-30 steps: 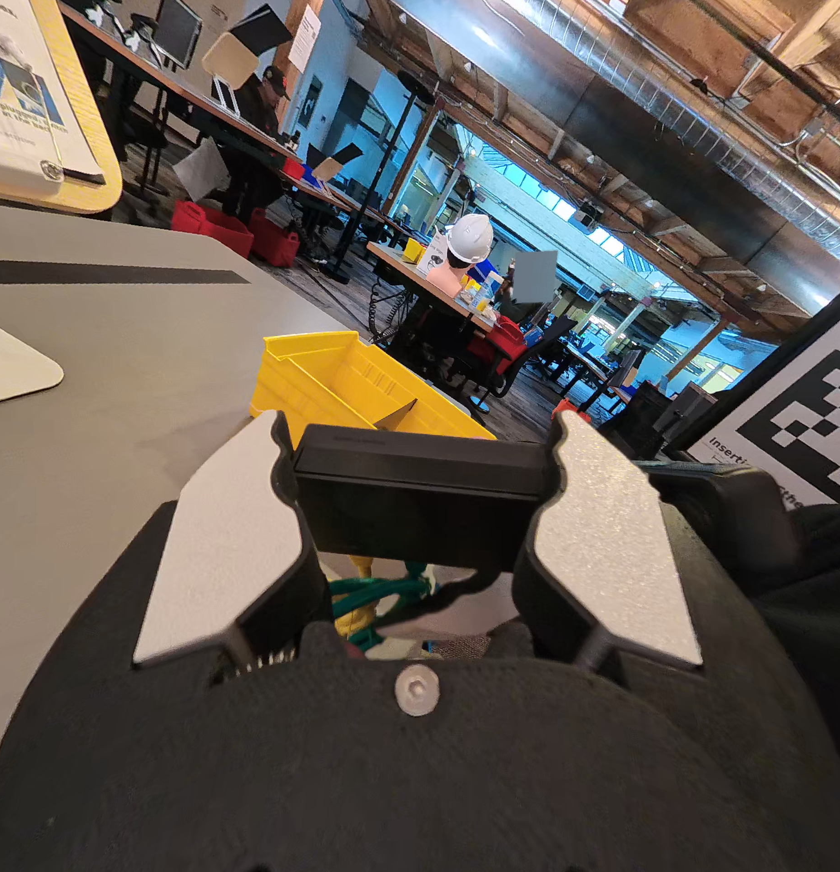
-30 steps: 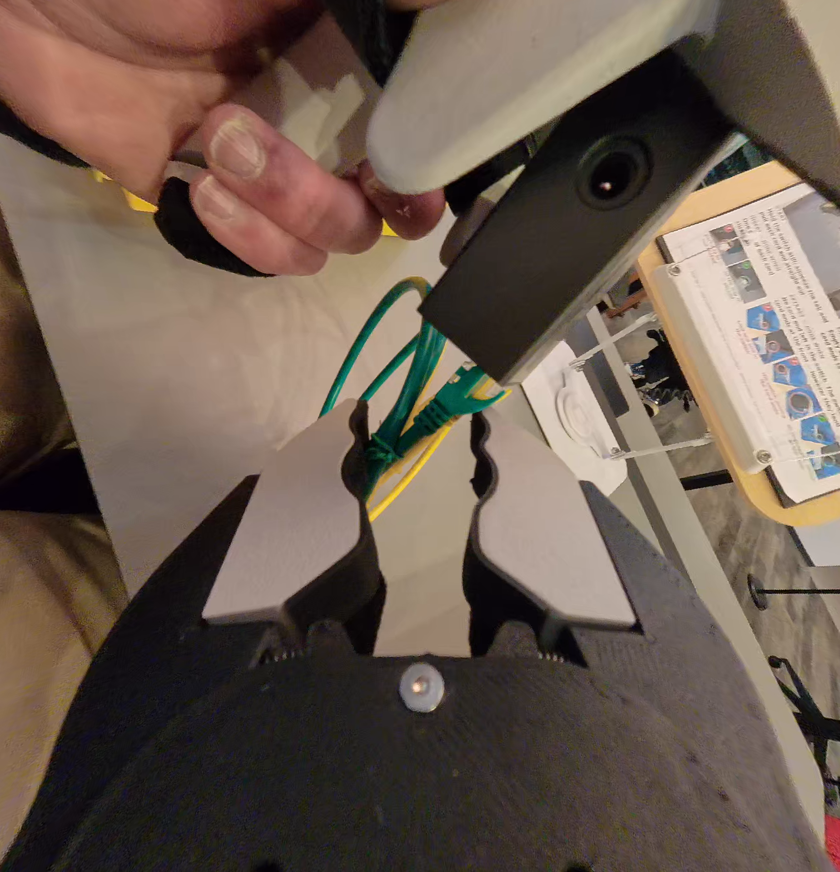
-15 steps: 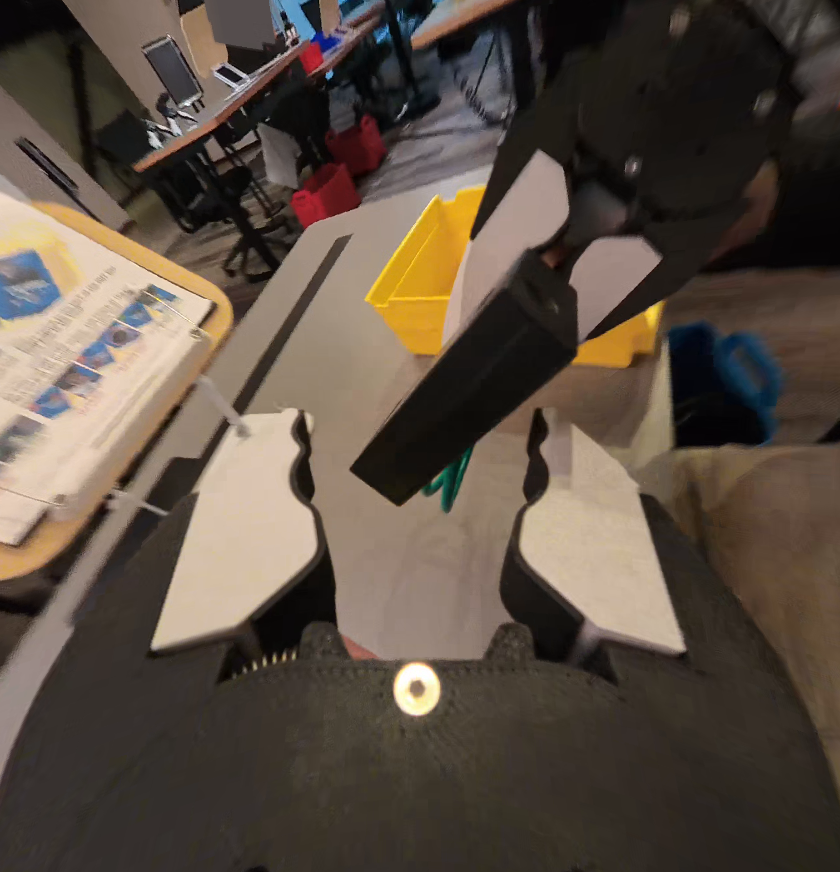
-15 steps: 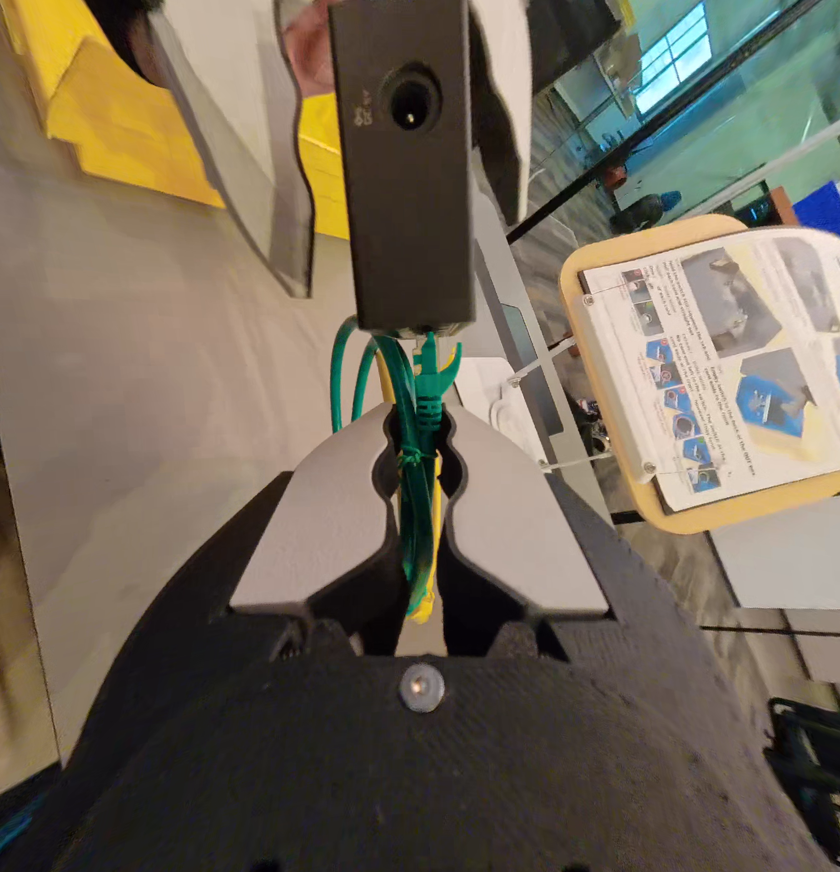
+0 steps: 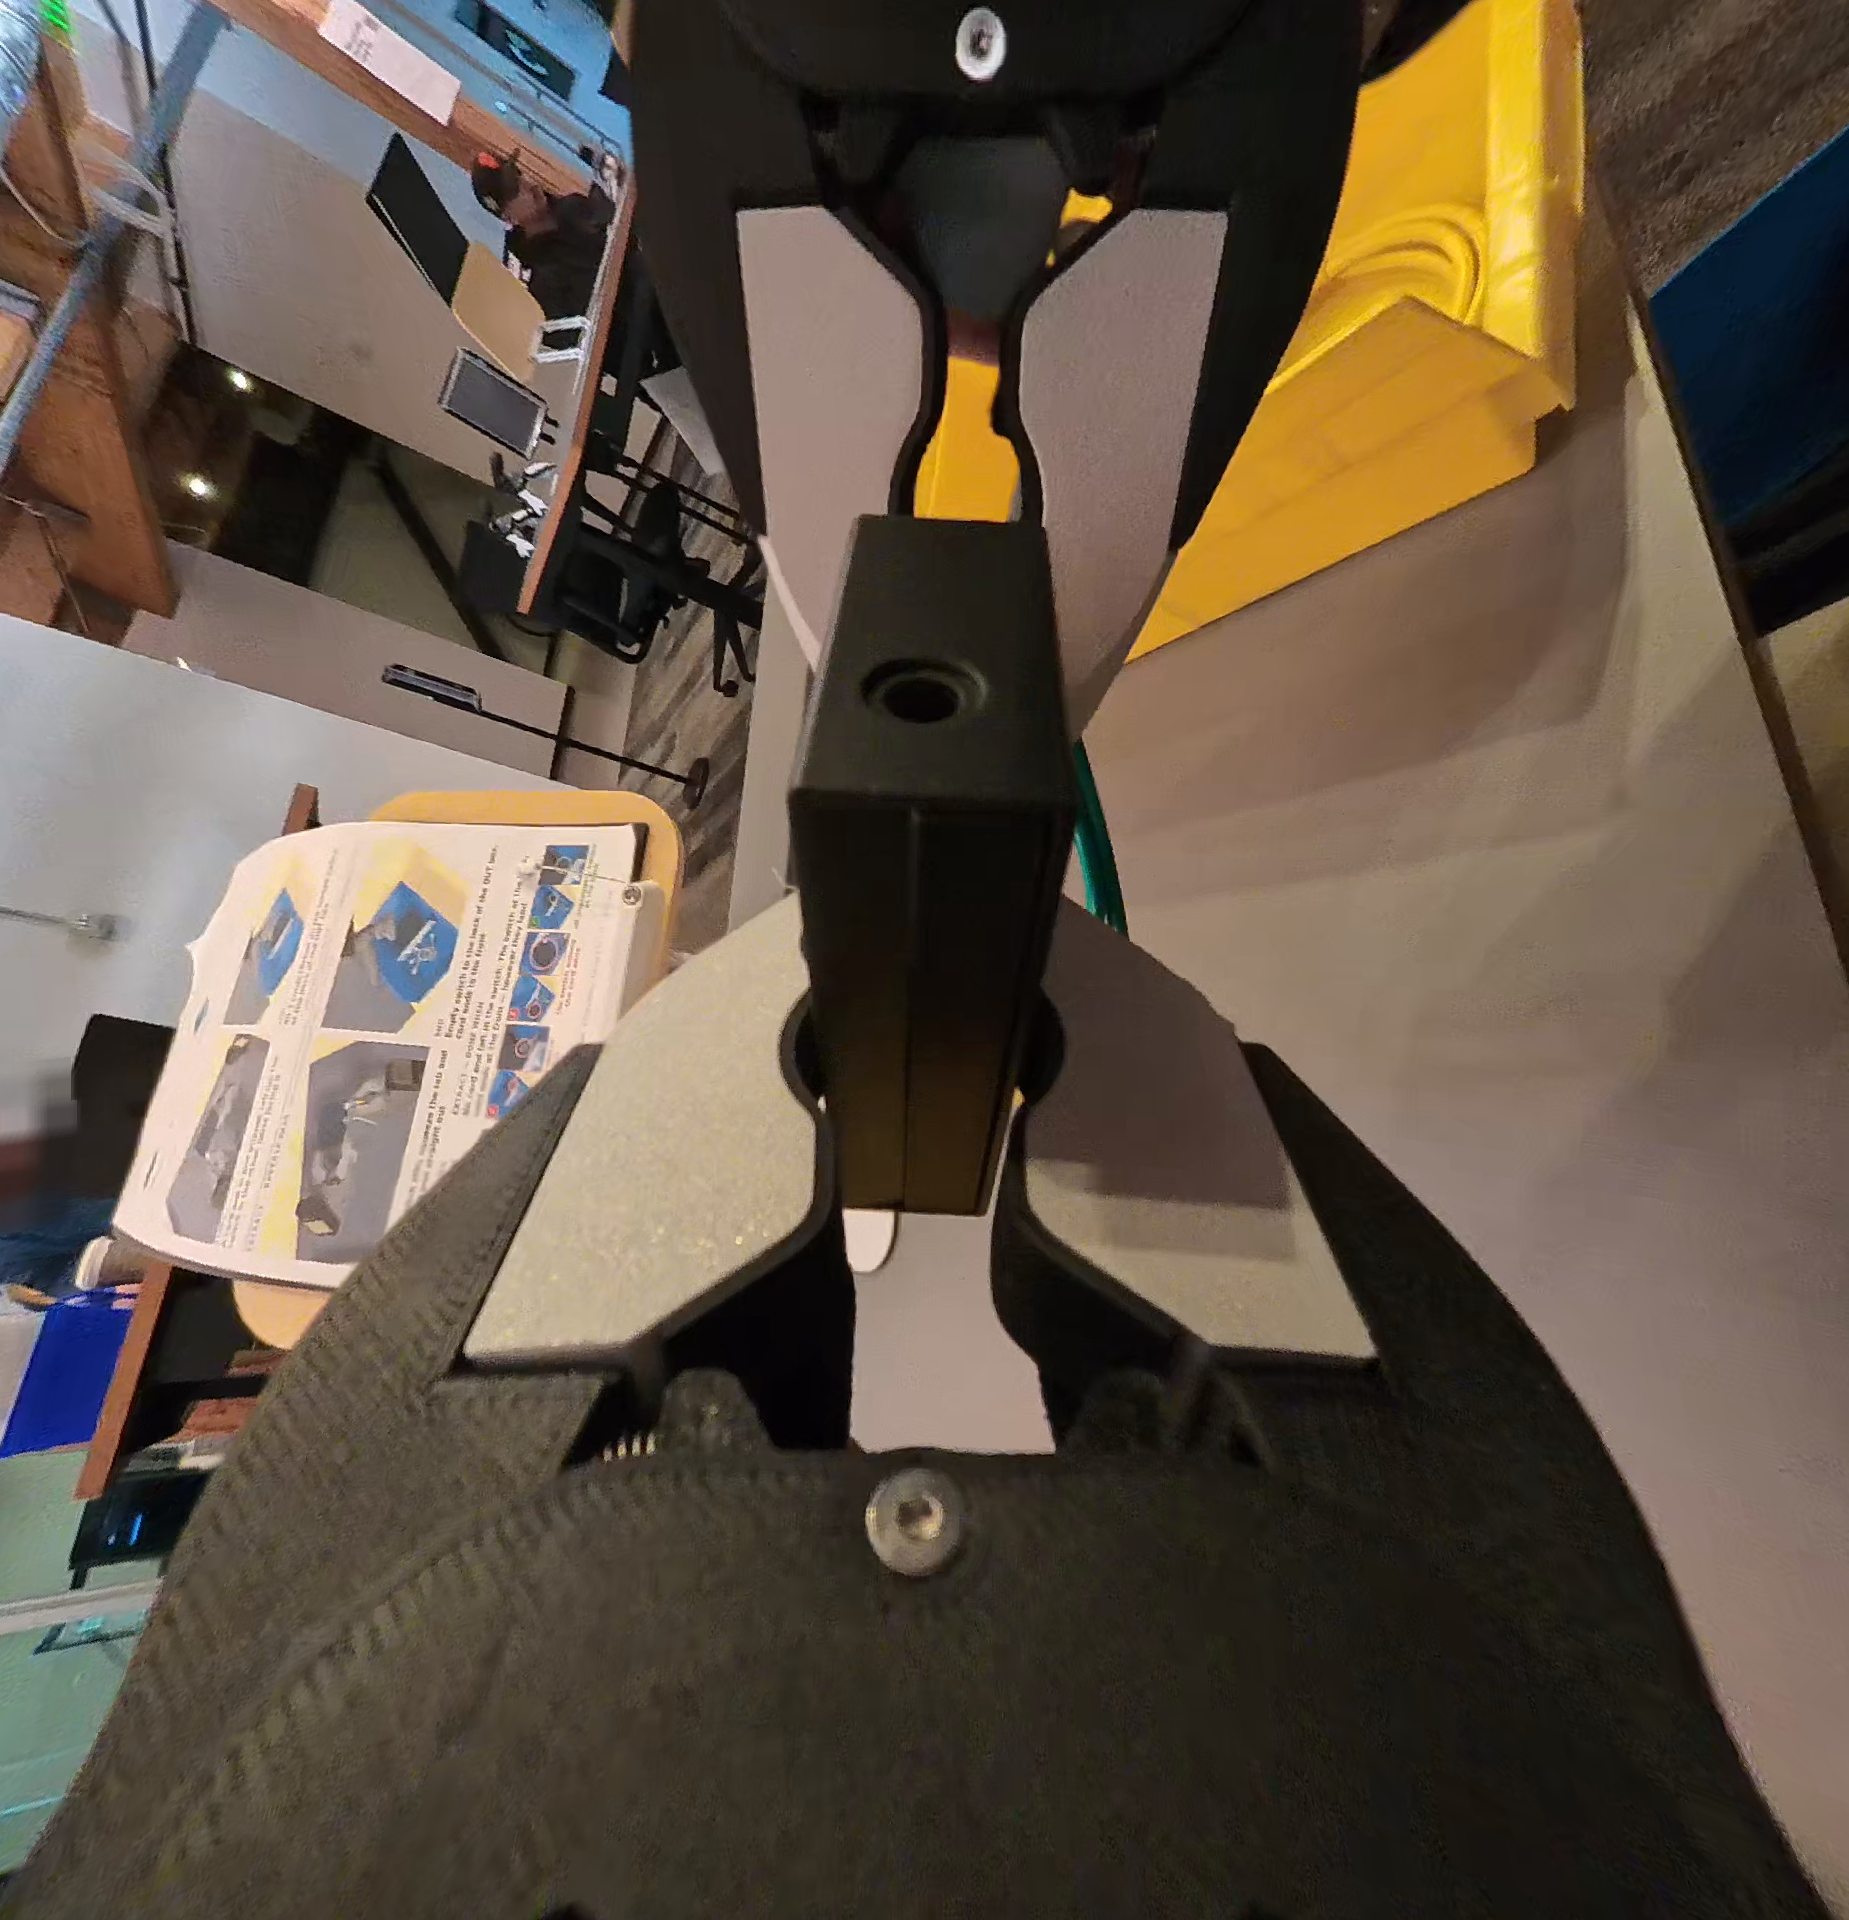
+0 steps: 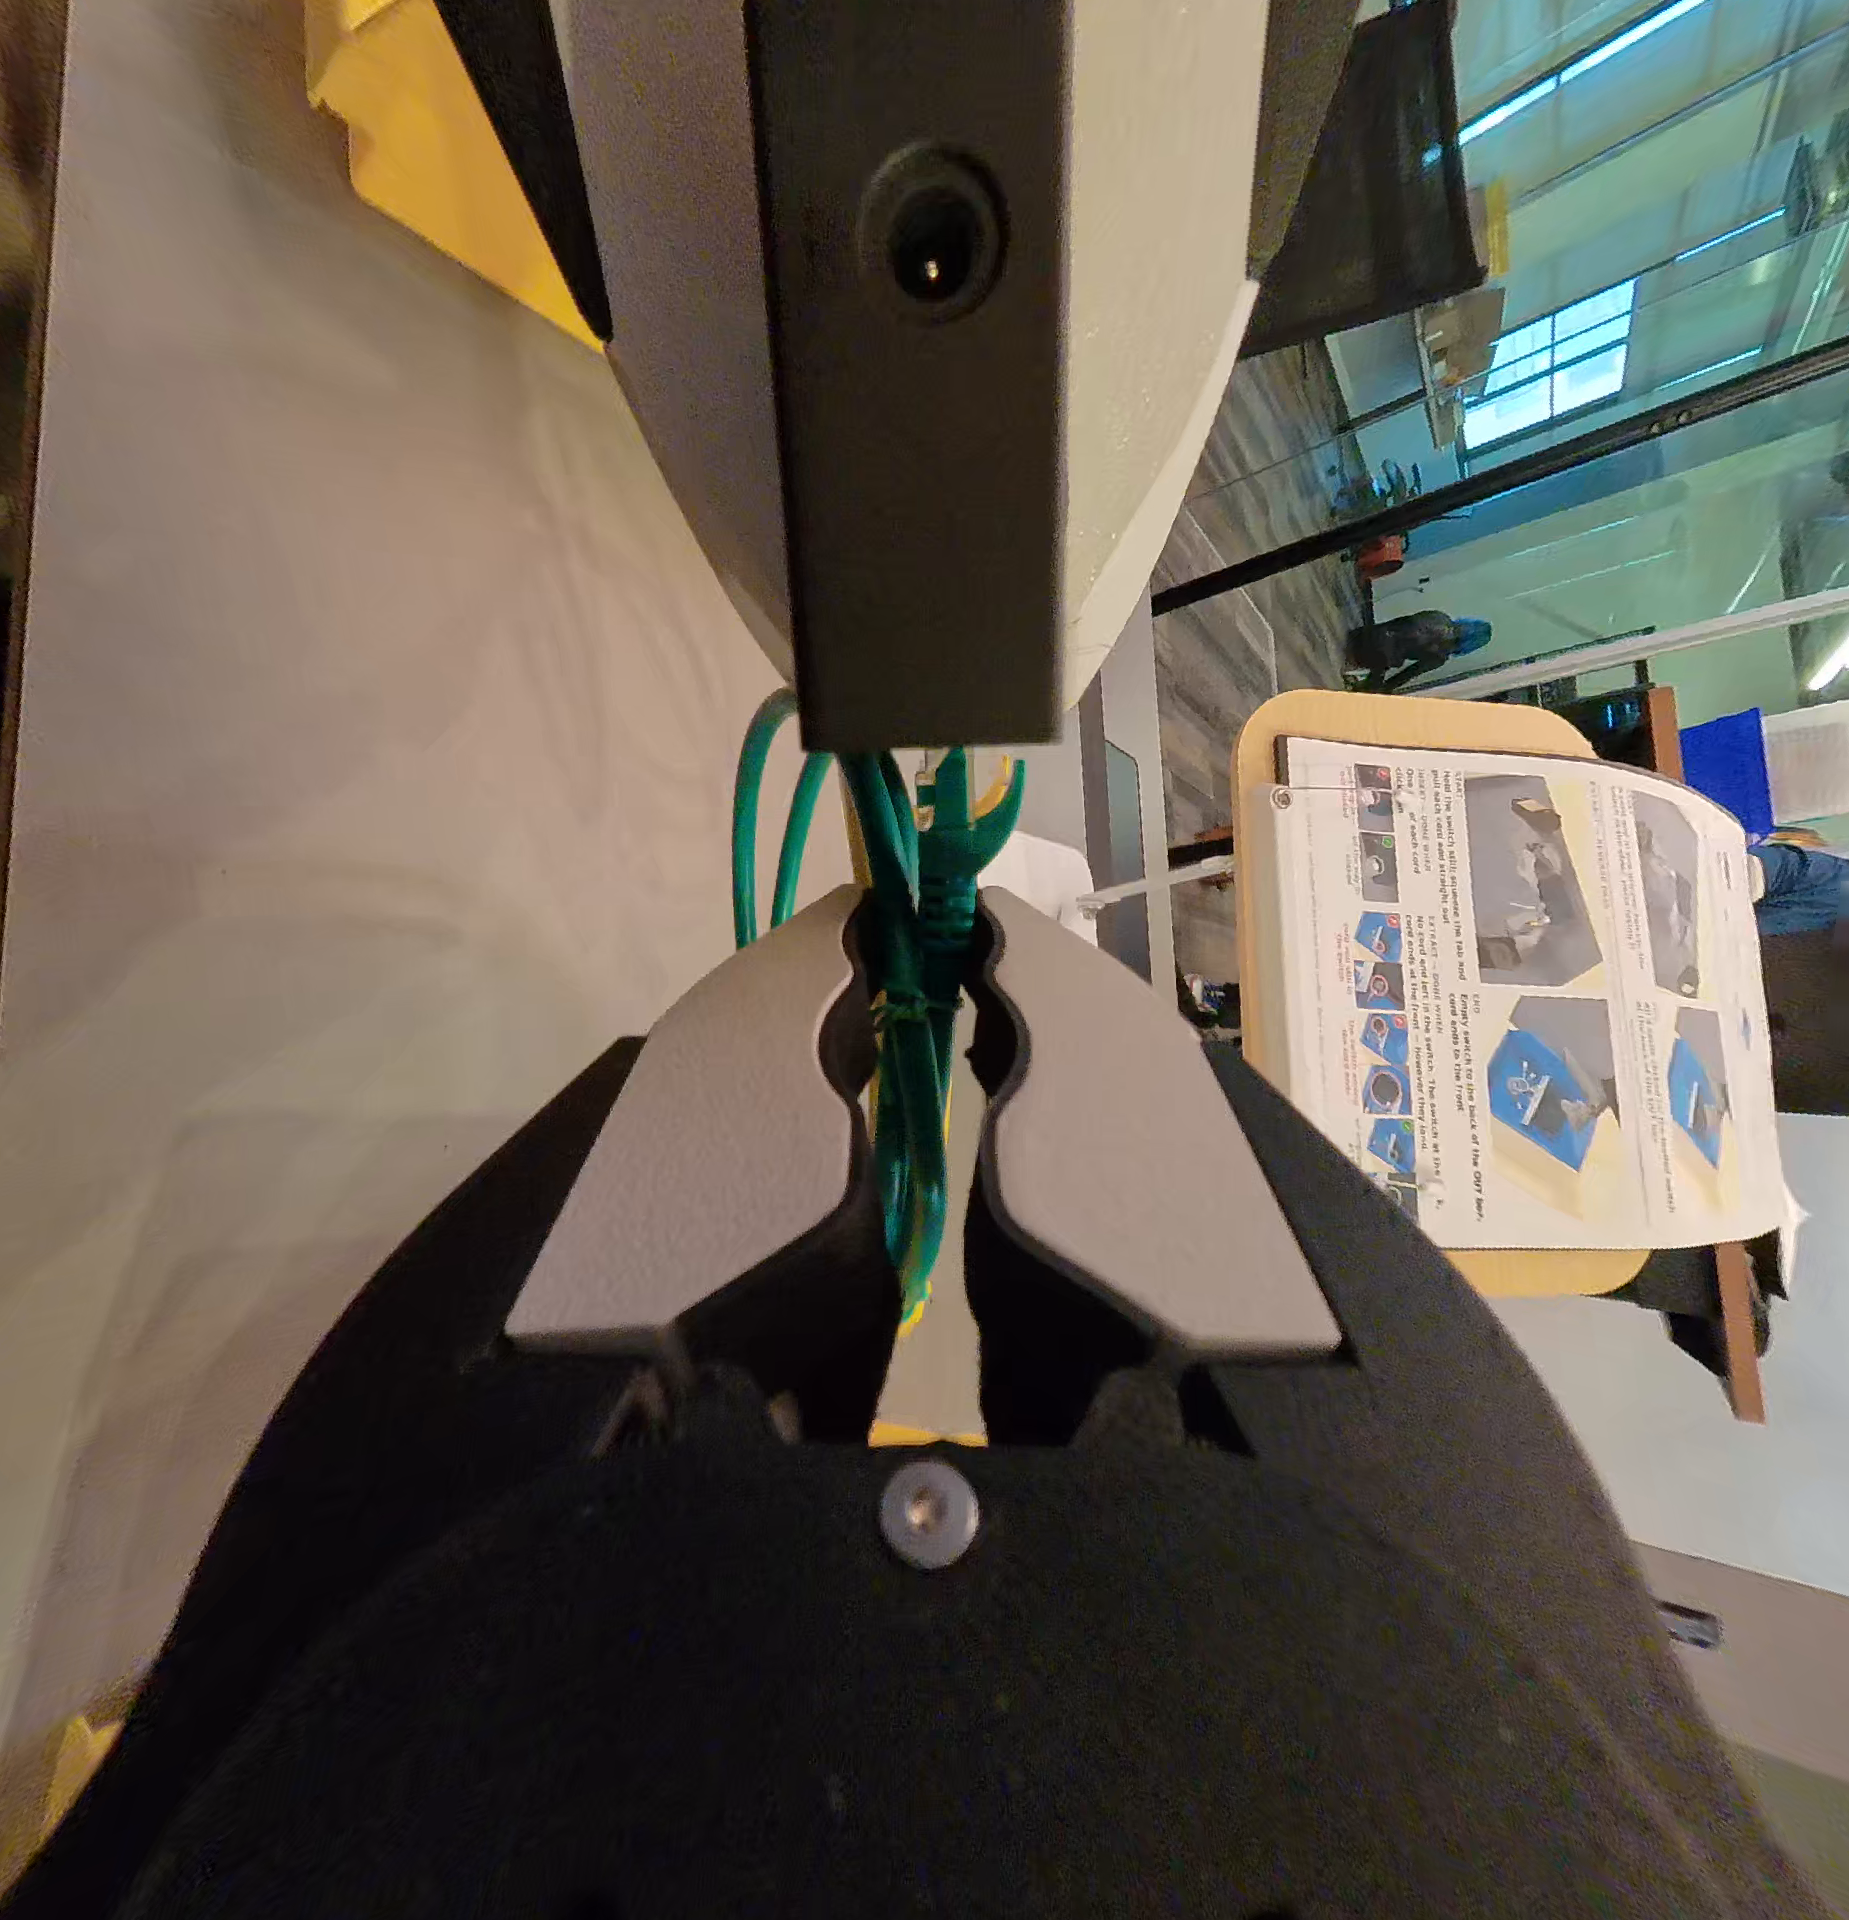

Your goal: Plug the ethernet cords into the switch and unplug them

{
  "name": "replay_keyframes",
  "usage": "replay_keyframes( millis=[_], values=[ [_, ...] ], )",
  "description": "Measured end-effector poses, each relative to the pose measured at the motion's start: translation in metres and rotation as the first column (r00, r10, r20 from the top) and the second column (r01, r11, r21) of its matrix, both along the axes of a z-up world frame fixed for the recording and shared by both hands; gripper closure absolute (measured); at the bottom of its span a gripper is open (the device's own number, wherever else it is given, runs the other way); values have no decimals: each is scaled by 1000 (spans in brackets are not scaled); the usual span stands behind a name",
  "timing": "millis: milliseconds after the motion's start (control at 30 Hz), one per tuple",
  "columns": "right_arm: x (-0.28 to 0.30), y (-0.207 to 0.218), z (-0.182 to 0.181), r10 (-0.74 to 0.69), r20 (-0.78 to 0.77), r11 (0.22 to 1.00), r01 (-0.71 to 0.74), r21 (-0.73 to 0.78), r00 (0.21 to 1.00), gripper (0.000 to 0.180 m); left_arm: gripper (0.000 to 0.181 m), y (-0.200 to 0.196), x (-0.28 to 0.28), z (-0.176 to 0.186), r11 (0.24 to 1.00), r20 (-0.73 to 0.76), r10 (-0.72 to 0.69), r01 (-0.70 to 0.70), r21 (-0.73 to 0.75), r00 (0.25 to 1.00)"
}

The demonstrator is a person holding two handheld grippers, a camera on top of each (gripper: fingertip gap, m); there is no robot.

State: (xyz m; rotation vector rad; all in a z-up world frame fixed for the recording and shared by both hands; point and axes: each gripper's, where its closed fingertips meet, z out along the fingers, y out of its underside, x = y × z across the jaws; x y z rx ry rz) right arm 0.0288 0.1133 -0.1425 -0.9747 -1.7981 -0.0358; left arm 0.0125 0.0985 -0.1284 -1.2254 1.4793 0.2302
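Up close, the left gripper (image 5: 915,1049) is clamped on the near end of the black switch (image 5: 930,883), jaws narrow, pads flat on both long sides. The switch is held off the grey table (image 5: 1419,935), its small face with a round socket turned upward in the left wrist view.

Beyond it, the right gripper (image 5: 967,457) faces back toward the left camera, jaws nearly together. Right wrist view: the right gripper (image 6: 920,945) is pinched narrow on the green ethernet cord (image 6: 935,914), just behind its plug boot. The plug tip sits right at the lower edge of the switch (image 6: 920,364); whether it is seated in a port cannot be told. A yellow cord (image 6: 909,1304) runs bundled with the green one between the jaws. Green loops (image 6: 785,831) hang to the left of them.

Farther off, a yellow bin (image 5: 1398,343) sits on the table. A printed instruction sheet (image 6: 1522,987) on a wooden stand is off to the side, past the table edge. Far back are office desks, blurred.
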Motion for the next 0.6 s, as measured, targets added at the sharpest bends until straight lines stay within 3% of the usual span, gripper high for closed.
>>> replay_keyframes(
  millis=[267,600],
  values=[
    [-3,-12,20,82,-132,997,-81,17,988,151,151,-1,1,6,997,116,-46,52,-53,992],
    [-10,-31,35,229,-80,966,-217,138,970,165,151,-9,4,14,996,48,-87,85,28,995]
  ],
)
